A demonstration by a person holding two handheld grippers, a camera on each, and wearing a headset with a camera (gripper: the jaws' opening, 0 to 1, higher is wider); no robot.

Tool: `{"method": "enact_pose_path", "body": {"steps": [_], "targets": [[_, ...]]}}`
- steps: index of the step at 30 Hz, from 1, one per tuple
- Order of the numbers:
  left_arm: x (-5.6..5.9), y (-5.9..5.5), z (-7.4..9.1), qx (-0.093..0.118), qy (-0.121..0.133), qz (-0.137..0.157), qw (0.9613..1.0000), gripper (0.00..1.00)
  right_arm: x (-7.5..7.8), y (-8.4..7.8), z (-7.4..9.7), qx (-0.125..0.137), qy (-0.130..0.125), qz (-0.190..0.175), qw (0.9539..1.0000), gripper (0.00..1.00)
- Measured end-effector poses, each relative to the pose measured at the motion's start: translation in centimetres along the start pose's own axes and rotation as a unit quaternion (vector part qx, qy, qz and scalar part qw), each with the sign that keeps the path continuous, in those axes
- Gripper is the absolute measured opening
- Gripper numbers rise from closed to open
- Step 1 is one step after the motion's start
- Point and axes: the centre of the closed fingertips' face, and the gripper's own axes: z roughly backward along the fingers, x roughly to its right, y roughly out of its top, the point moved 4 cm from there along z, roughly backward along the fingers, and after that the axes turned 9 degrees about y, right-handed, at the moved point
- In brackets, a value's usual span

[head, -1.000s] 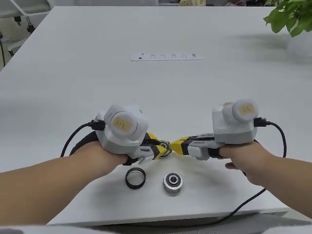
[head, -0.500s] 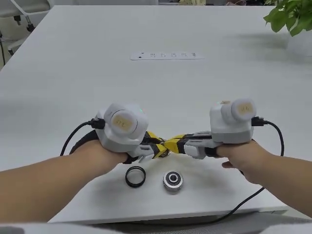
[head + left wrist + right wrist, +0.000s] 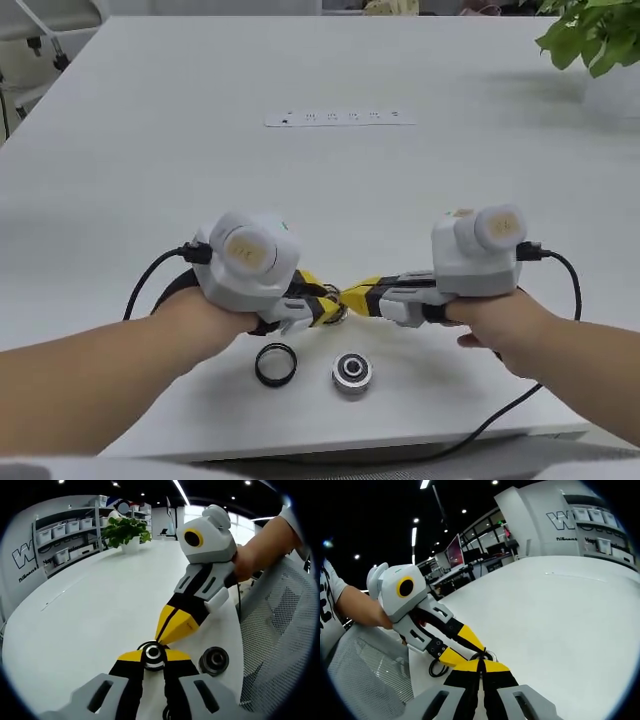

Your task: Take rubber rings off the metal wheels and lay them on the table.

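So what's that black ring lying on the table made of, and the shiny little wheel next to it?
The black ring looks like rubber. It is a thin band, dull and matte black, with no shine on it. The wheel beside it looks like metal, probably steel. Its silvery rim catches the light around a darker middle, though the exact metal cannot be told from here.

You can read just a big "W" on the pale far wall (image 3: 23, 556); the smaller line of lettering (image 3: 568, 539) beneath it is too blurred.
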Motion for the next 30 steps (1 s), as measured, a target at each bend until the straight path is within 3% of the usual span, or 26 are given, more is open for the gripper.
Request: {"method": "enact_pose_path", "body": {"steps": [13,30], "targets": [[0.6,0.5,2.4,0.02,-0.022,-0.005,0.9996,0.24,-0.7,0.4,0.3,0.013,0.012,-0.008,0.9998,0.0],[0.2,0.9,6.3,0.045,-0.03,0.019,0.9984,0.33,-1.7,1.2,0.7,0.029,0.031,-0.013,0.999,0.0]]}}
